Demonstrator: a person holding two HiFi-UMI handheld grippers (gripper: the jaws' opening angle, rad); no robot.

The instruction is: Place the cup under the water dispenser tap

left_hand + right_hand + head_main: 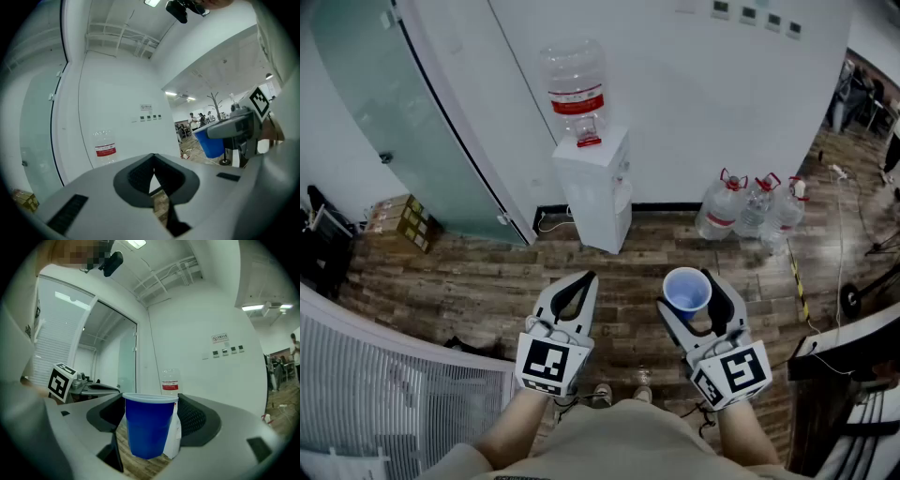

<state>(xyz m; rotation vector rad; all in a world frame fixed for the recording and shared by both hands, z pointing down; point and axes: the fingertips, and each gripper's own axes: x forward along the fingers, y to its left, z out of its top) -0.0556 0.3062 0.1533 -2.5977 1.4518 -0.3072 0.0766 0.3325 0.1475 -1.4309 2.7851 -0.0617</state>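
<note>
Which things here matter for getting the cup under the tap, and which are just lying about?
Job: blue plastic cup; white water dispenser, bottle on top.
Lying about: three clear water jugs by the wall; brown cardboard boxes.

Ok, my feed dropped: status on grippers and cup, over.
Left gripper shut, empty. Right gripper shut on upright blue plastic cup. White water dispenser ahead across wooden floor, path clear.

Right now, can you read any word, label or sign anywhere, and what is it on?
Nothing reads clearly.
Red label on the dispenser bottle: too blurred.
Wall sign: too small.
Labels on the spare bottles: too small.
Square marker: pattern, no letters.
</note>
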